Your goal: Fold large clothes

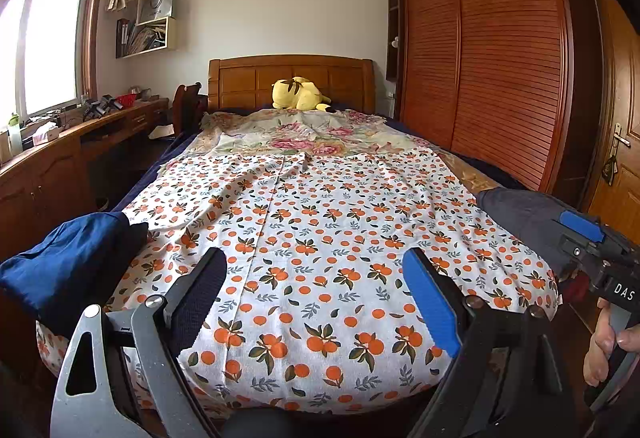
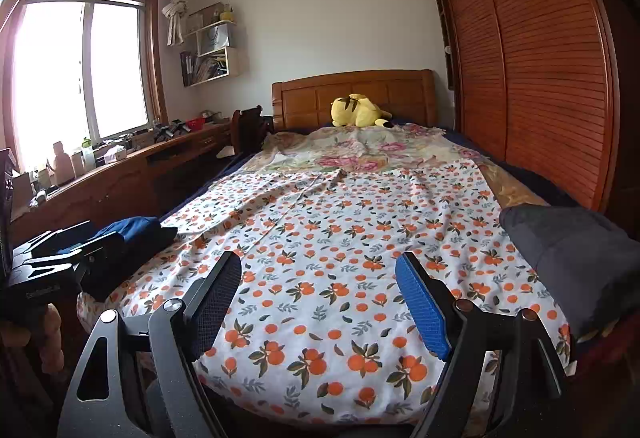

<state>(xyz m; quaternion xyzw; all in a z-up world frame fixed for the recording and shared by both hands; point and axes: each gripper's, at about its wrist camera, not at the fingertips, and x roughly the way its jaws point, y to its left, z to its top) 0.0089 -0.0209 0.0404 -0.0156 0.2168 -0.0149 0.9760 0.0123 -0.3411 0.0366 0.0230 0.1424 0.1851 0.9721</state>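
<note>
Orange-print sheet [image 1: 320,238]: spread flat on bed [image 1: 292,77]. Left gripper [image 1: 316,294], right gripper [image 2: 320,294]: jaws apart, empty, above near edge. Right gripper marked "DAS". Navy garment [image 1: 68,262], grey garment [image 2: 576,266]: folded at corners.

Both cameras sit low at the foot of the bed [image 1: 304,278], close over its near edge, facing the headboard [image 1: 292,77]. The left wrist view looks from the window side, the right wrist view beside it. They share the orange-print sheet [image 2: 320,258], the yellow plush toy [image 2: 358,110] and the wardrobe [image 2: 532,69].
</note>
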